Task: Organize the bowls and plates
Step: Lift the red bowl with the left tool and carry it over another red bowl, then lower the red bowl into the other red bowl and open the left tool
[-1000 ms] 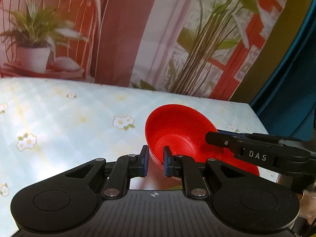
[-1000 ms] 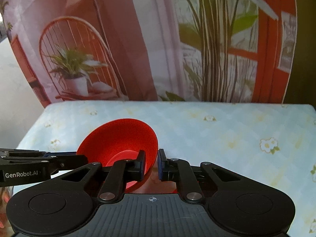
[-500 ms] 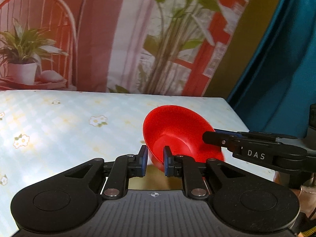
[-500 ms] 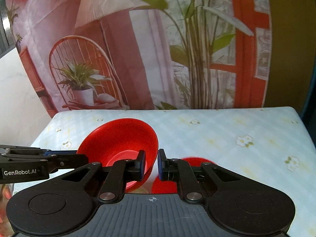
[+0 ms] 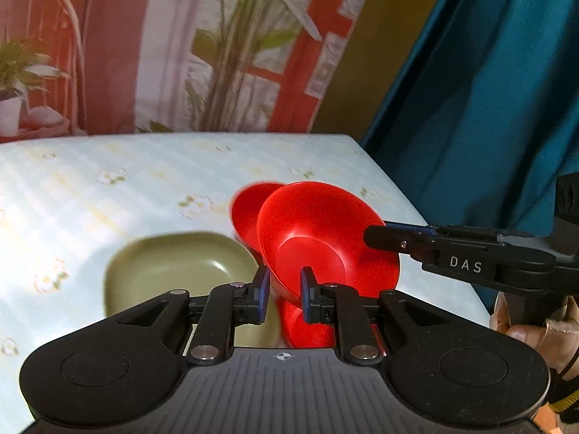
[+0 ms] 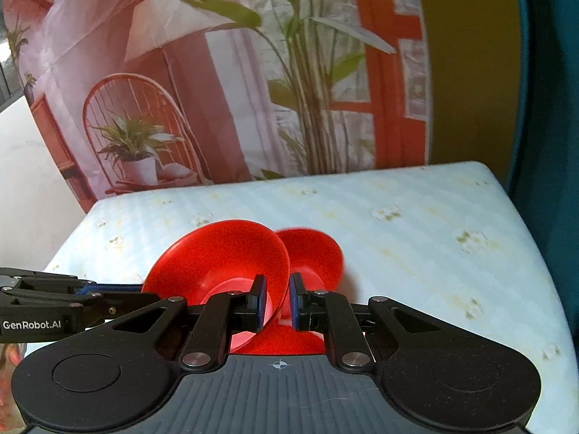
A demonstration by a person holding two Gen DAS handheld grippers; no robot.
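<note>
Both grippers hold one red bowl (image 5: 325,238) above the table, each shut on its rim. My left gripper (image 5: 284,294) pinches the near rim; my right gripper (image 6: 277,300) pinches the opposite rim and shows from the side in the left wrist view (image 5: 380,233). The same bowl shows in the right wrist view (image 6: 224,253). A second red bowl (image 5: 249,209) lies on the table behind it, also in the right wrist view (image 6: 311,253). An olive green square plate (image 5: 173,267) sits on the table to the left. Another red dish (image 5: 307,325) lies below the held bowl.
The table (image 5: 90,195) has a pale blue floral cloth; its right edge (image 5: 416,213) runs beside a teal curtain (image 5: 488,108). A printed backdrop (image 6: 217,90) stands along the far edge. The person's hand (image 5: 532,325) holds the right gripper.
Both grippers have pulled back and lifted with the red bowl. The olive plate, the second red bowl and the red dish below have come into view.
</note>
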